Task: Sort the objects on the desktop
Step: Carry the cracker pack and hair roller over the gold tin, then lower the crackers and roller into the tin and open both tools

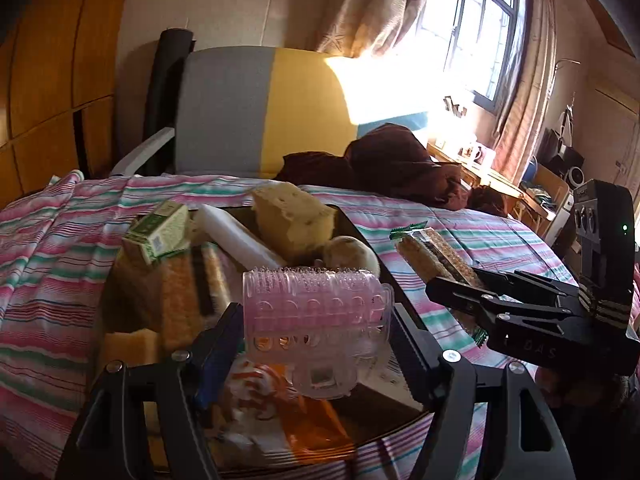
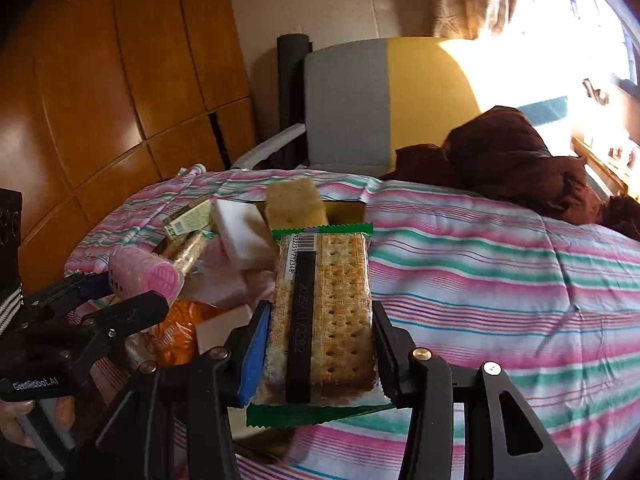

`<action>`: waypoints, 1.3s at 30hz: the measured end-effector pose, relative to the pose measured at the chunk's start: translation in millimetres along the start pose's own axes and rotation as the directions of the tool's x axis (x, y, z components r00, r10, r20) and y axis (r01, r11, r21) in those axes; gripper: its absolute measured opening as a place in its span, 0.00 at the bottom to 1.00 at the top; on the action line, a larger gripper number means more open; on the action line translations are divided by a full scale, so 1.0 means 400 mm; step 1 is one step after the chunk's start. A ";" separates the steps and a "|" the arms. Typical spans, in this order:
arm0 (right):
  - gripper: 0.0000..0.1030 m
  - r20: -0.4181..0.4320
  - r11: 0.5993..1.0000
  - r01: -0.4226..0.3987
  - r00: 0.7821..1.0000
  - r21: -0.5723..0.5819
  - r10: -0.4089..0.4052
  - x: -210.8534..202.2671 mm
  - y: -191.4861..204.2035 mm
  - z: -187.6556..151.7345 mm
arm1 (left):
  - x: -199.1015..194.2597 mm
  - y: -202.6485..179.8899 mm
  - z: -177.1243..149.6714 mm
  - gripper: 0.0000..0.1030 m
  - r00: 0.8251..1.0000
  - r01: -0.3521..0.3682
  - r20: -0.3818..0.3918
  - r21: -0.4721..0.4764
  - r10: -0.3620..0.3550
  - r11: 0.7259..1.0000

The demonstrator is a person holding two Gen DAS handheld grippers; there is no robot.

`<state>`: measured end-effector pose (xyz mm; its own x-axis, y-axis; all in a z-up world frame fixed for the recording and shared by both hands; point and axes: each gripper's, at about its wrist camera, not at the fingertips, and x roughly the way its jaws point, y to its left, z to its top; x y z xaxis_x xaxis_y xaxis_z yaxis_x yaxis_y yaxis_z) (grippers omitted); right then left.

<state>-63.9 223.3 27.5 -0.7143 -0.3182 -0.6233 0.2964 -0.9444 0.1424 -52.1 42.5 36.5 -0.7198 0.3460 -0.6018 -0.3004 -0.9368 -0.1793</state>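
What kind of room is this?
Probably a bedroom. A bed with a striped pink and green sheet fills it, with a padded headboard behind, a curtained window, and wooden wardrobe doors.

Home bedroom — striped bedspread [image 2: 500,264], curtains [image 1: 376,4], wardrobe [image 2: 100,80]

A striped bedspread [image 2: 500,280], a brown blanket [image 2: 512,152], curtains [image 1: 376,4] and a window [image 1: 476,28]
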 end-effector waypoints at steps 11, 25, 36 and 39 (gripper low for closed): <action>0.47 -0.086 0.994 -0.020 0.996 -0.111 0.010 0.166 0.141 0.083 | -0.038 0.222 0.030 0.71 0.987 -0.147 0.058 -0.094 0.153 0.985; 0.52 -0.106 0.995 -0.039 0.994 -0.095 0.029 0.185 0.136 0.064 | 0.081 0.348 -0.007 0.71 0.985 -0.162 -0.074 -0.091 0.156 0.983; 0.55 -0.056 0.997 -0.045 0.998 -0.066 0.041 0.132 0.123 0.040 | 0.052 0.360 -0.010 0.73 0.984 -0.152 -0.111 -0.110 0.139 0.982; 0.55 -0.048 0.997 -0.046 0.998 -0.055 0.043 0.120 0.116 0.031 | 0.044 0.362 -0.020 0.73 0.980 -0.175 -0.109 -0.094 0.165 0.980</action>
<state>-92.4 163.3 13.9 -0.6695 -0.3544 -0.6529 0.3630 -0.9229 0.1287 -103.2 -87.5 -6.3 -0.6866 0.1792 -0.7046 -0.1095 -0.9836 -0.1435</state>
